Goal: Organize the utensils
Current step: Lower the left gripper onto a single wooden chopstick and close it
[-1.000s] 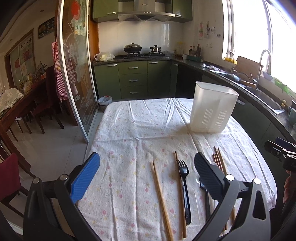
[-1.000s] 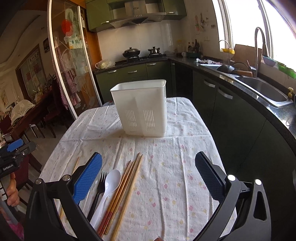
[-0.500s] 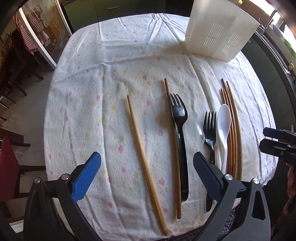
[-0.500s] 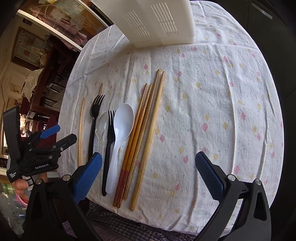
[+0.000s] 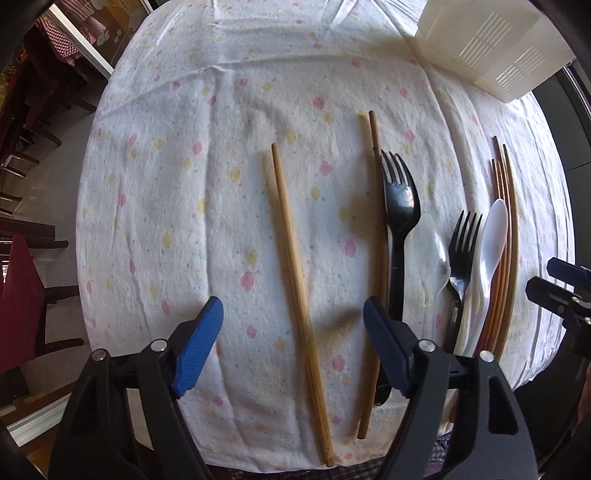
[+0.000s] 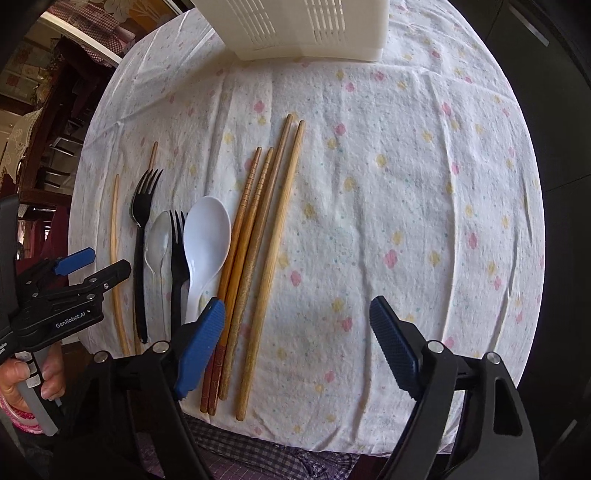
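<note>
On the bench (image 5: 155, 192), over a white flowered cloth (image 6: 406, 184), the utensils lie in a rough row. From the left wrist view, the left claw (image 5: 293, 328) points down with a single wooden chopstick (image 5: 295, 258) between its blue pads, its jaws closing but apart and not touching the wood. Beside it lie another chopstick (image 5: 375, 140), a large black fork (image 5: 399, 206), a clear spoon (image 5: 434, 251), a smaller black fork (image 5: 463, 240) and a white spoon (image 5: 493, 232). From the right wrist view, the right claw (image 6: 297, 328) hangs over four chopsticks (image 6: 258, 229) lying together; its jaws are closing with nothing pressed, though the left pad may overlap one chopstick. A white slotted holder (image 6: 295, 29) stands at the far edge.
</note>
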A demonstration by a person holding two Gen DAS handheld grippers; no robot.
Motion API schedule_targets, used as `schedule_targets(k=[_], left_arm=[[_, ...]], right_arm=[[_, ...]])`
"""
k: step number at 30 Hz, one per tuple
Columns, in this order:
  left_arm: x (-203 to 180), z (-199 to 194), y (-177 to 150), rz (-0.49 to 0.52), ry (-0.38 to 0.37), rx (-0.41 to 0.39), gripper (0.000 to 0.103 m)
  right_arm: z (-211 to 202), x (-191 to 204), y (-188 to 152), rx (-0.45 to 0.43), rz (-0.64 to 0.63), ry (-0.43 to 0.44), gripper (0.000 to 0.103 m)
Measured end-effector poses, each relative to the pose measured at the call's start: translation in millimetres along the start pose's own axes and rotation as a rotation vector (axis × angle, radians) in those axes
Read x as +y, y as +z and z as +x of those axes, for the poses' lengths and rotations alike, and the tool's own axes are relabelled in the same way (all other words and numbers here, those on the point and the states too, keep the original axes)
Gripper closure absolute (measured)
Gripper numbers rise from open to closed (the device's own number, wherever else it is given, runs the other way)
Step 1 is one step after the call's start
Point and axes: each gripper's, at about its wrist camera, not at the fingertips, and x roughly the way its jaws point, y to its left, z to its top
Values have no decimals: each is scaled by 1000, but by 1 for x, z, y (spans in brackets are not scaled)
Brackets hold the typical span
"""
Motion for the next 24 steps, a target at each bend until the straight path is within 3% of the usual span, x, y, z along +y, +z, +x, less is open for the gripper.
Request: schedule_targets(k=[4,9,13,15,20,24], left_arm=[[1,1,1,-23,-6,-3,37],[4,5,12,-28,2,-4,44],[1,1,13,-41,0,-7,69],[-1,-3,11,-53,-2,0,96],[0,-5,14,-87,-22,9,96],[12,-3,12,-107,-3,-5,96]], right_arm=[[8,-1,8,16,15,-10,42],[10,8,17,4,-7,-42,44],[9,20,26,-13,-21,-79,44],[8,23,31,-13,-19,-81,44],[3,26,42,-6,-15,-67,35],[2,22,51,1,-13,-88,35]])
